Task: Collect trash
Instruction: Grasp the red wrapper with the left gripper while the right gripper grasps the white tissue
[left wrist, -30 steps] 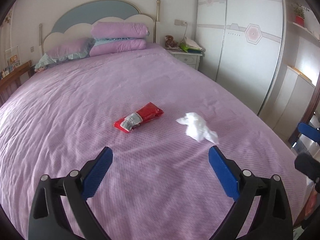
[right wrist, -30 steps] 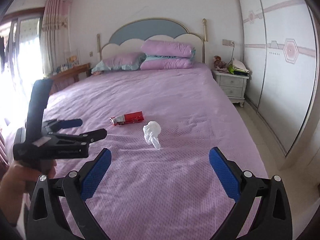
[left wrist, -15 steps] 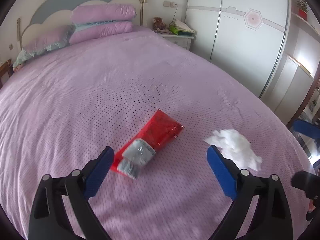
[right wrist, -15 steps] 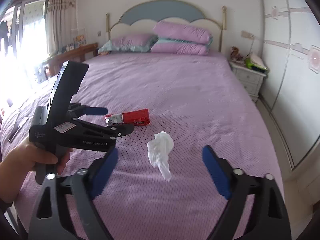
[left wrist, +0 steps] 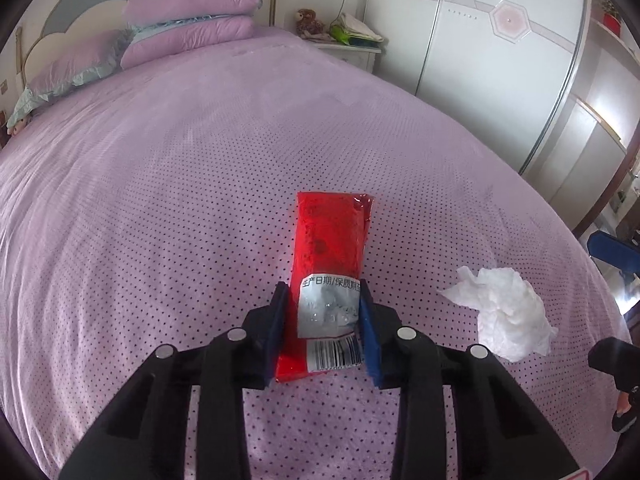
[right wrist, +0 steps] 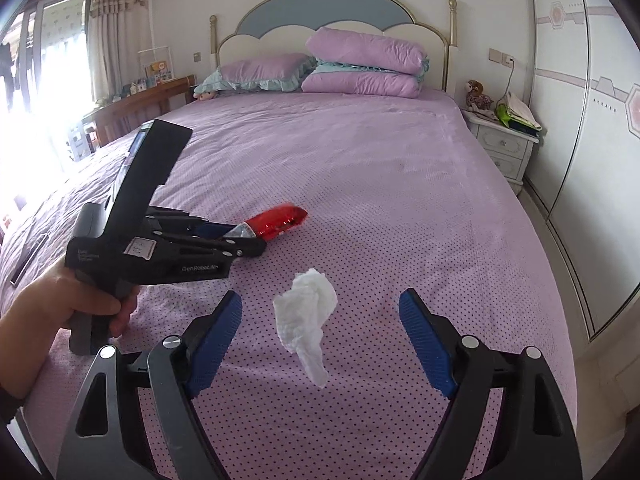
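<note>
Red wrapper [left wrist: 330, 256] between closing left gripper [left wrist: 322, 322] jaws

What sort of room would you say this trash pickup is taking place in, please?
A home bedroom, most likely: a large bed under a purple cover, stacked pillows against a headboard, a bedside table, and a sliding-door wardrobe beside it.
</note>
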